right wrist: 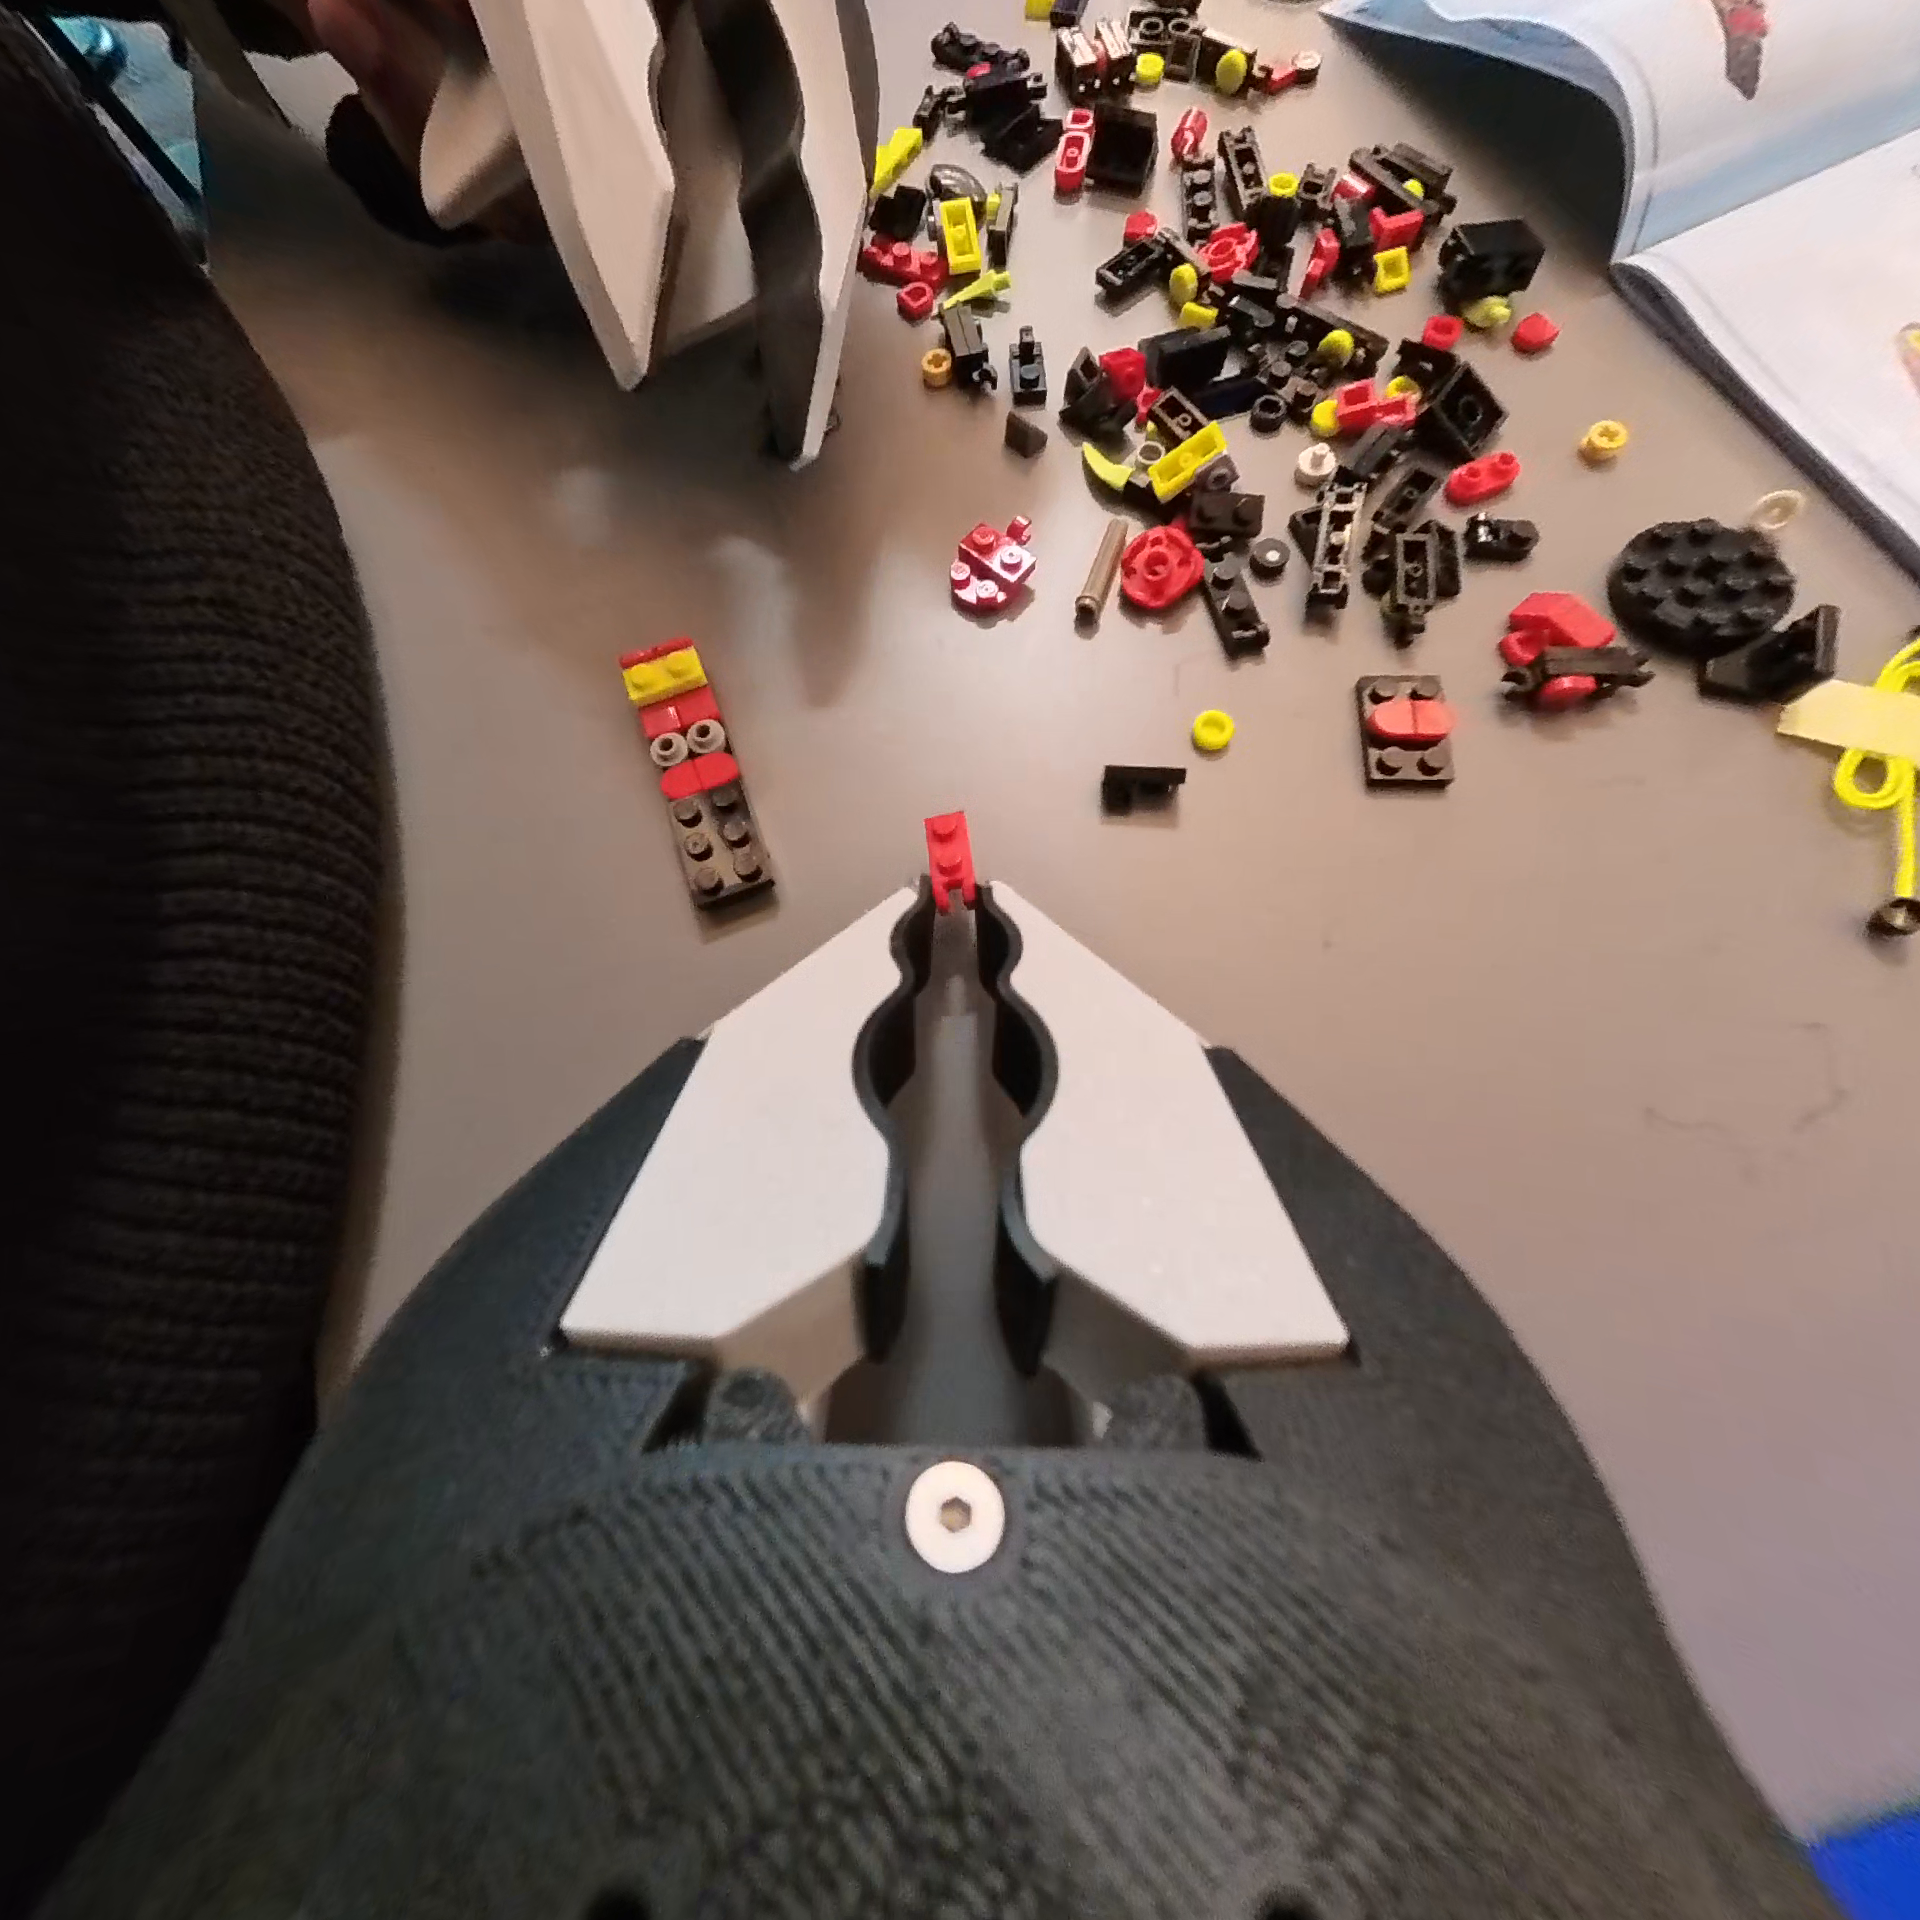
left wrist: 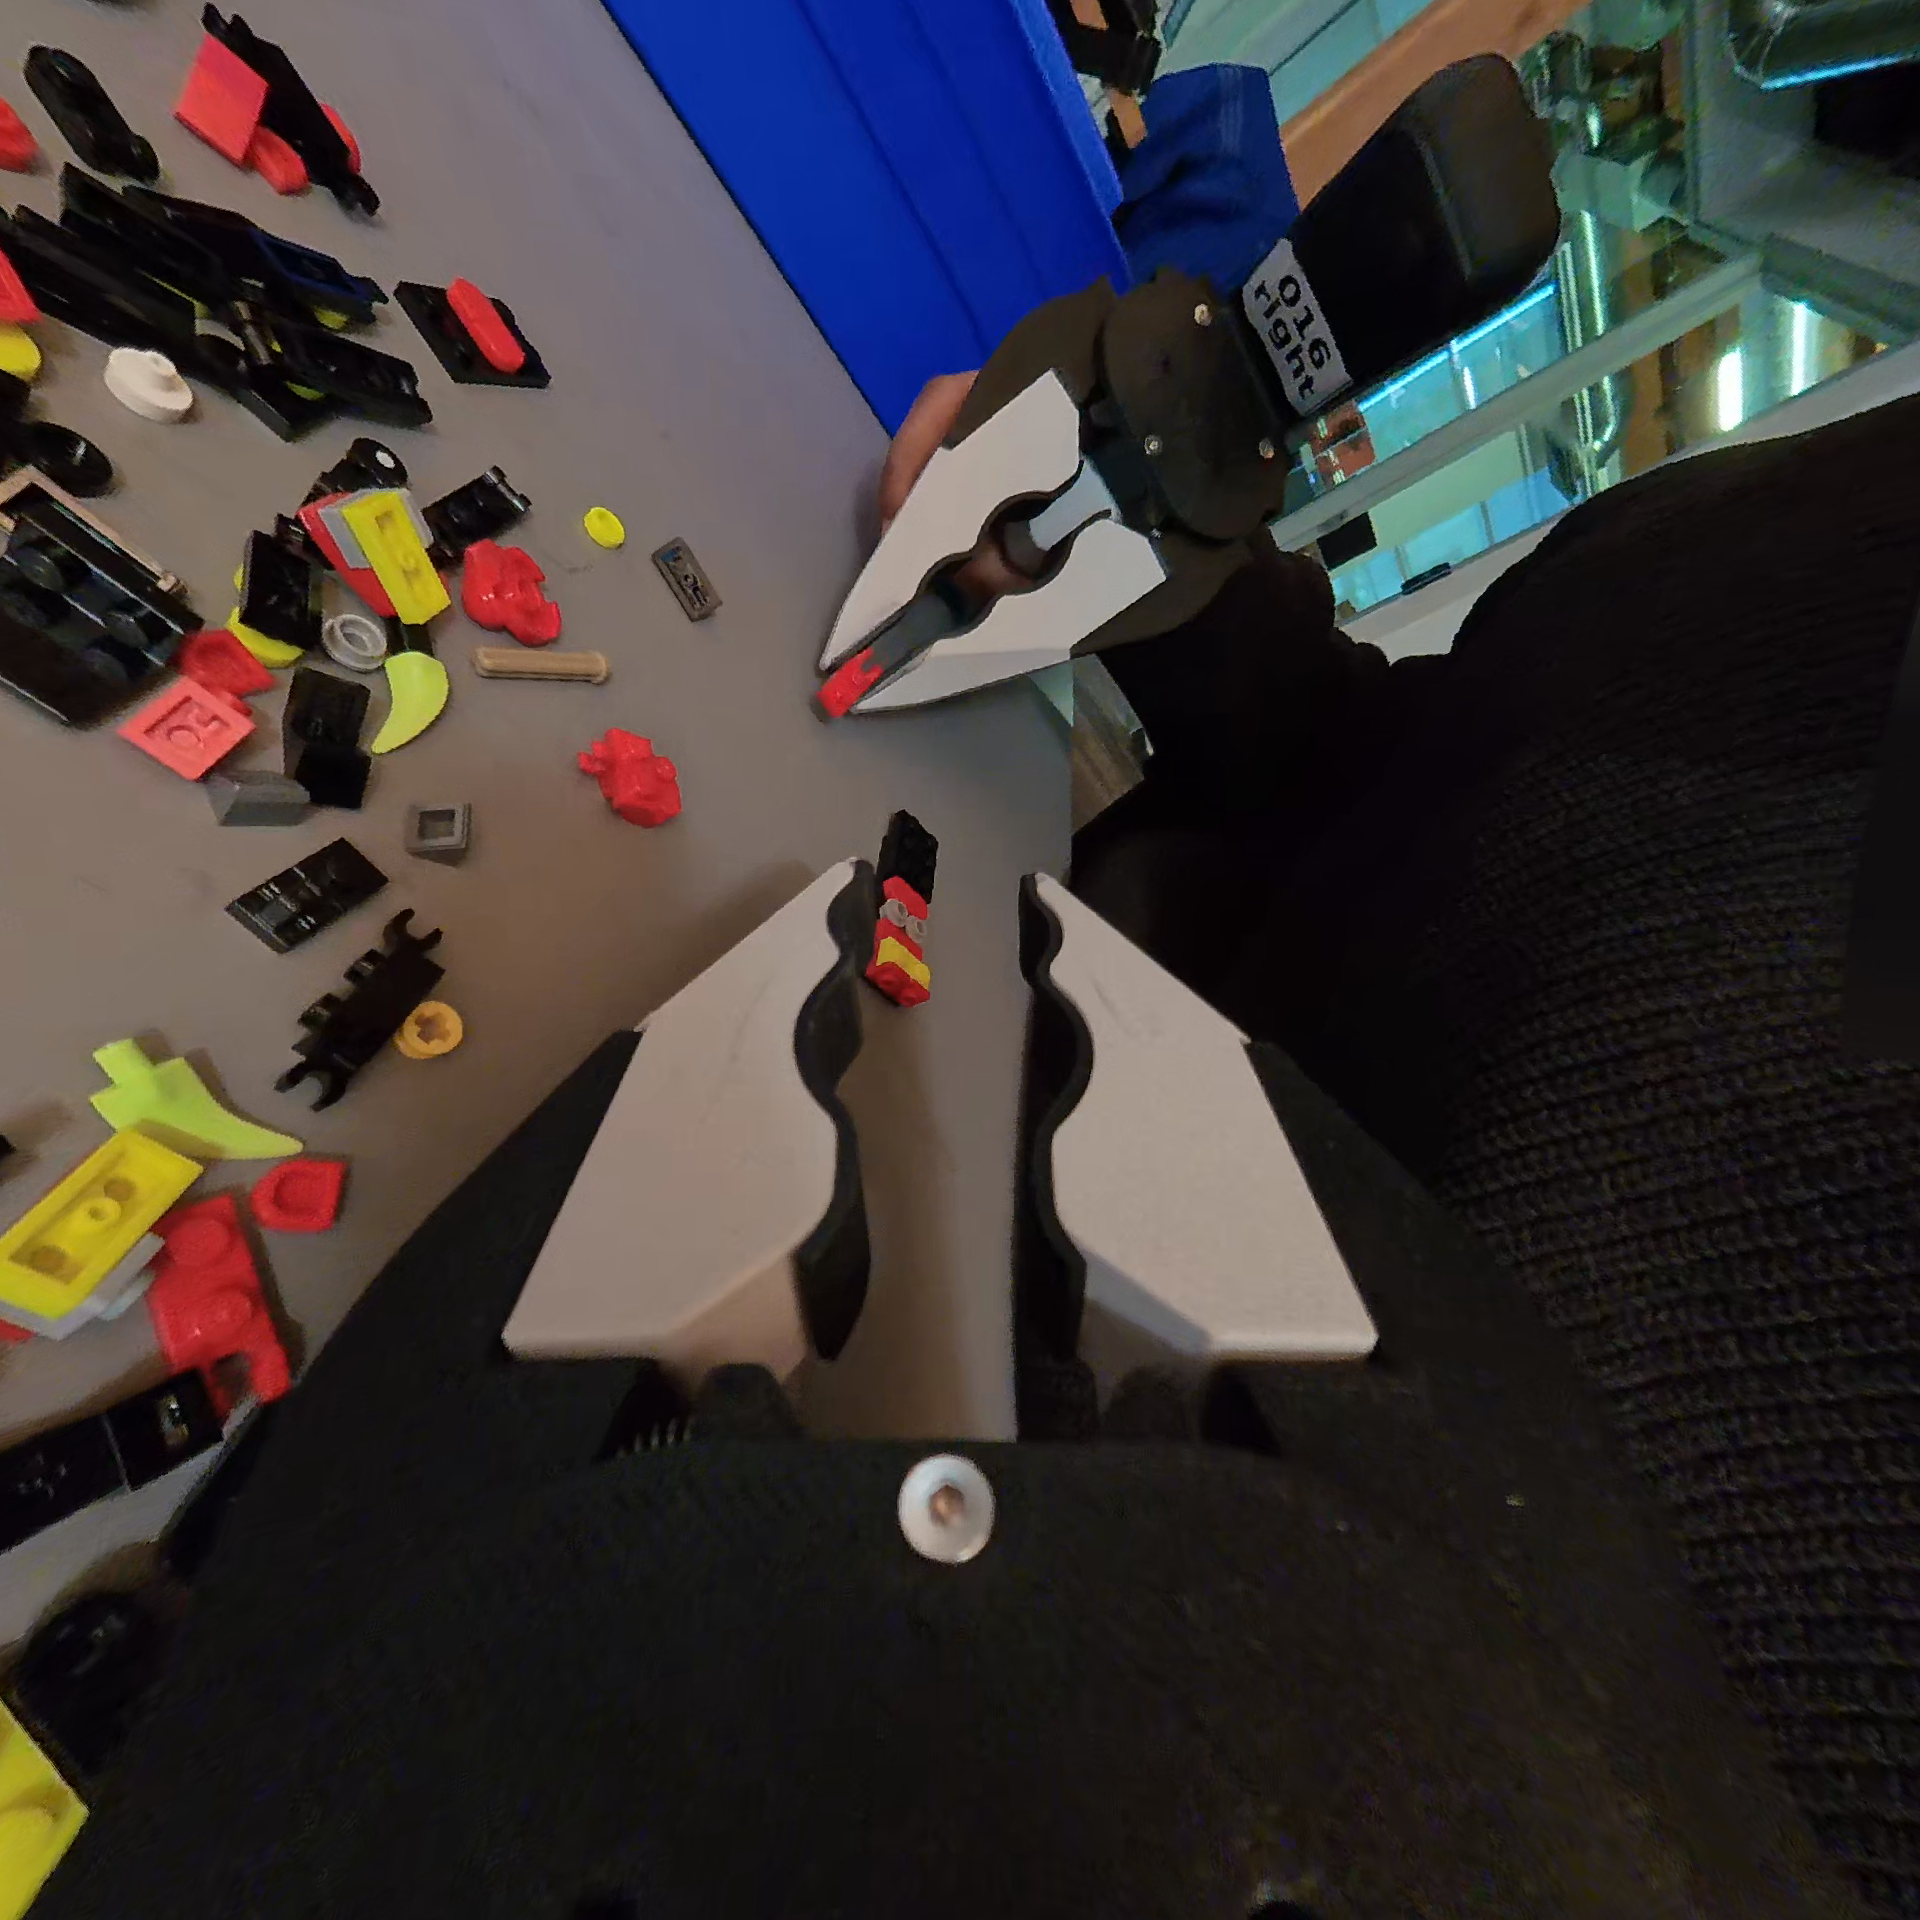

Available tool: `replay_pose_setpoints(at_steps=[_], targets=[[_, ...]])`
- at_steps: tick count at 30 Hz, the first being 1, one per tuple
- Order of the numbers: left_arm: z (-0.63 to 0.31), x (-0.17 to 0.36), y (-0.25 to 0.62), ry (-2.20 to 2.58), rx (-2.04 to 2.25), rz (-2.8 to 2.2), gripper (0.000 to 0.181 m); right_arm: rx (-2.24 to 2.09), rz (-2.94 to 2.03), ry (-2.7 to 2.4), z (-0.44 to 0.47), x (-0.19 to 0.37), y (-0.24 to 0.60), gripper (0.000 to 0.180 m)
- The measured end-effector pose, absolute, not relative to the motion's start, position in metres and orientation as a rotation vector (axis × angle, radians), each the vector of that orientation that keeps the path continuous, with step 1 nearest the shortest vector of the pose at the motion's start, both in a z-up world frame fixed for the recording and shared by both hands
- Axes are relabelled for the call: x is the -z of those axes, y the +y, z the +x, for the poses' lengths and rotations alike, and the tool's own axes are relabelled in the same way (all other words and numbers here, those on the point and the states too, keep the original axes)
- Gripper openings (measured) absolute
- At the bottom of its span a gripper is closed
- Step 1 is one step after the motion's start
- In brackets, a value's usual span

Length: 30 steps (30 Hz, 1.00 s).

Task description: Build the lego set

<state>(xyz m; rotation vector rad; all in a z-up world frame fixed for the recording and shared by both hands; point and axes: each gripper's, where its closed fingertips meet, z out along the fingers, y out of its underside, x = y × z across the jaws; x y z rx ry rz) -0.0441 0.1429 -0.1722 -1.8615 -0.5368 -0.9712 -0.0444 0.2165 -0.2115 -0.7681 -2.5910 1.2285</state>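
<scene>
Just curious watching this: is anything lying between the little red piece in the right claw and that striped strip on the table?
Nothing visible: only bare grey table separates the red piece from the strip.

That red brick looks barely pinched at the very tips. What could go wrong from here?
The right gripper holds the small red brick only by its end, so it could twist or pop out when pressed down. The long strip of bricks lies loose on the table, and the left gripper is open around it, so it may slide.
</scene>
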Motion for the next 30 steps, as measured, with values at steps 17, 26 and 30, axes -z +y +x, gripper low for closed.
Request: replay_pose_setpoints(at_steps=[17, 26, 30], targets=[[-0.044, 0.174, 0.142, -0.521, 0.948, -1.883, 0.026, -1.206, -0.778, -2.553, -0.048, 0.210, 0.217, 0.012], [-0.036, 0.170, 0.144, -0.427, 0.899, -1.904, 0.023, -1.155, -0.700, -2.559, -0.049, 0.214, 0.208, 0.006], [-0.036, 0.152, 0.145, -0.391, 0.920, -1.807, 0.021, -1.140, -0.721, -2.544, -0.051, 0.214, 0.216, 0.005]])
